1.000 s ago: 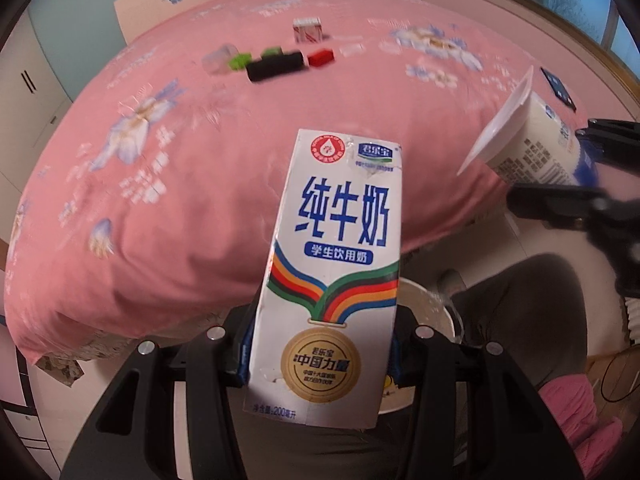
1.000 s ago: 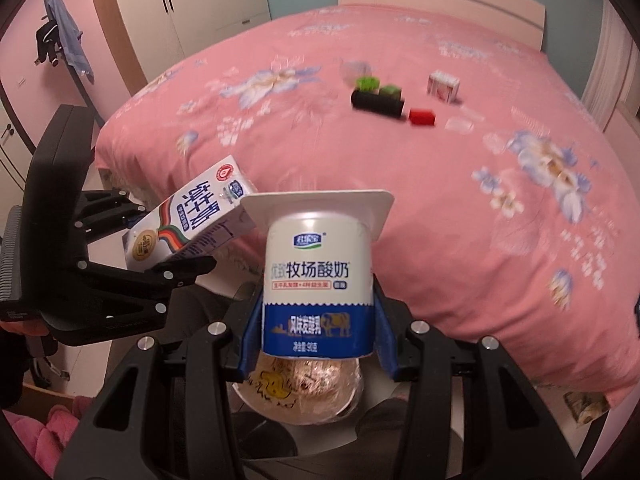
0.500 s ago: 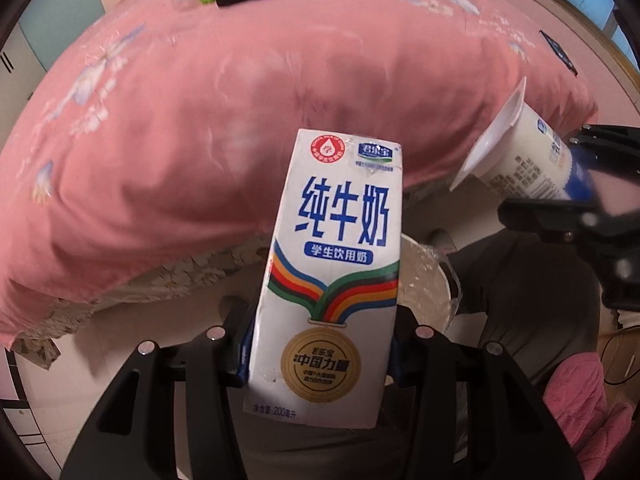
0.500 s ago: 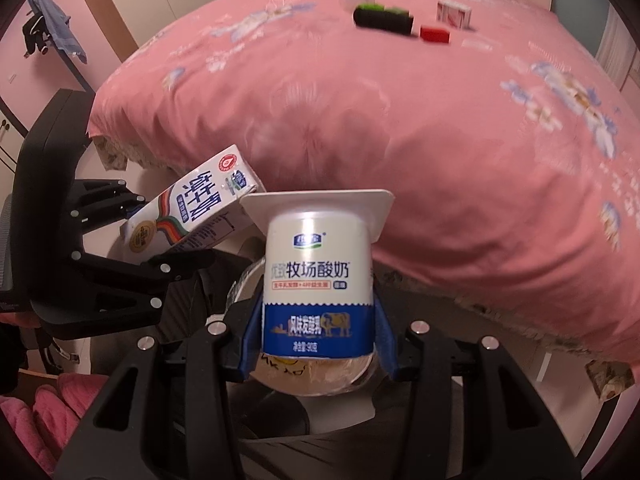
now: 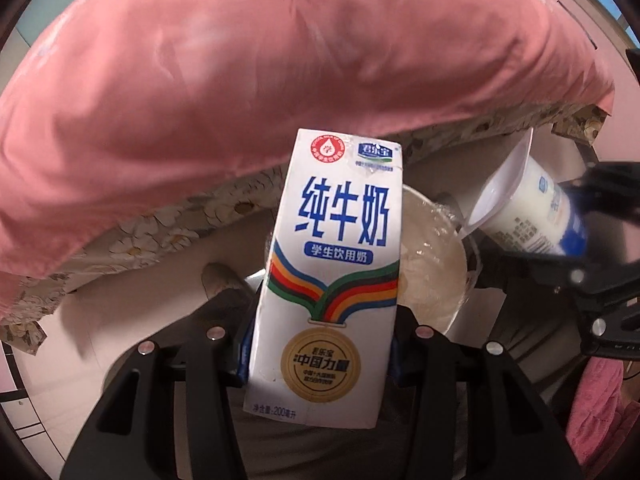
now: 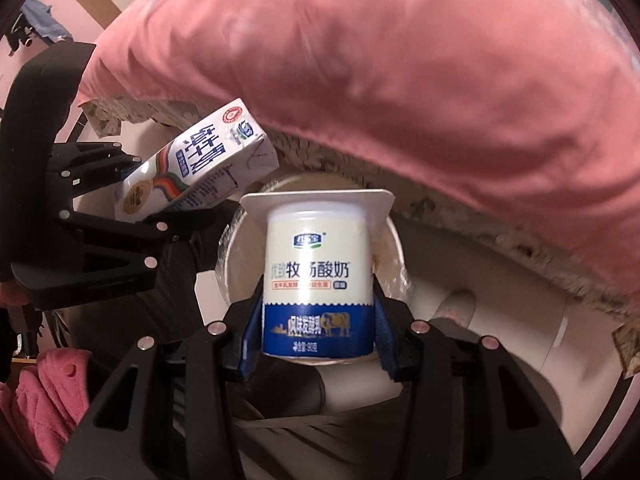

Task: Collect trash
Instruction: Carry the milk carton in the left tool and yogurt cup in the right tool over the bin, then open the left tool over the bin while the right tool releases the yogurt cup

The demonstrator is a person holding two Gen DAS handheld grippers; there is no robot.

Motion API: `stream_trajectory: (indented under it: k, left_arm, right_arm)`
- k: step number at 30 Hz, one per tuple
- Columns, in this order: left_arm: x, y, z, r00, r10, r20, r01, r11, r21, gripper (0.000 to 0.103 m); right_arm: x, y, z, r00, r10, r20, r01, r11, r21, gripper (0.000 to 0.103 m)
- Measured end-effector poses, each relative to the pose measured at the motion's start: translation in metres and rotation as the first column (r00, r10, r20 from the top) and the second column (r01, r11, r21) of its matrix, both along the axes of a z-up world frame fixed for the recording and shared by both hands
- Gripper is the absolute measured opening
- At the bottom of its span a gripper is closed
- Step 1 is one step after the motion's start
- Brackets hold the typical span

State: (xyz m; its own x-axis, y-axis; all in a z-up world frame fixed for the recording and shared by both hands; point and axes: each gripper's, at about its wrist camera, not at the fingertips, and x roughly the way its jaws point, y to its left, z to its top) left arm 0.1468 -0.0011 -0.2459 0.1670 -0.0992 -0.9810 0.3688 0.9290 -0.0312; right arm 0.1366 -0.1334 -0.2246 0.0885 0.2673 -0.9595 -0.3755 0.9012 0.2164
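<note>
Milk carton [image 5: 328, 276] clamped in left jaws, yogurt cup [image 6: 319, 280] in right, lined bin [image 6: 394, 240] seemingly below.

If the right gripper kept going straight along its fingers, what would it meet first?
Most likely the lined trash bin: the right gripper, shut on the yogurt cup, points down into its open mouth. The cup would arrive first. Depth to the bin is unclear.
</note>
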Motion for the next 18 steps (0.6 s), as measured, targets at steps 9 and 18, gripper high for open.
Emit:
stream_trajectory:
  k: [9,18]
  left_arm:
    - [0.007,-0.006,-0.044,0.996,0.005,-0.093,-0.004,1.000,0.009,0.051]
    - [0.014,-0.013,-0.093,0.975,0.028,-0.222,-0.030,1.000,-0.002,0.051]
  right_arm:
    - [0.001,0.009,-0.048,0.993,-0.006,-0.117,0.003,1.000,-0.024,0.048]
    - [0.009,0.018,-0.099,0.969,-0.024,-0.246,0.017,0.999,-0.030,0.048]
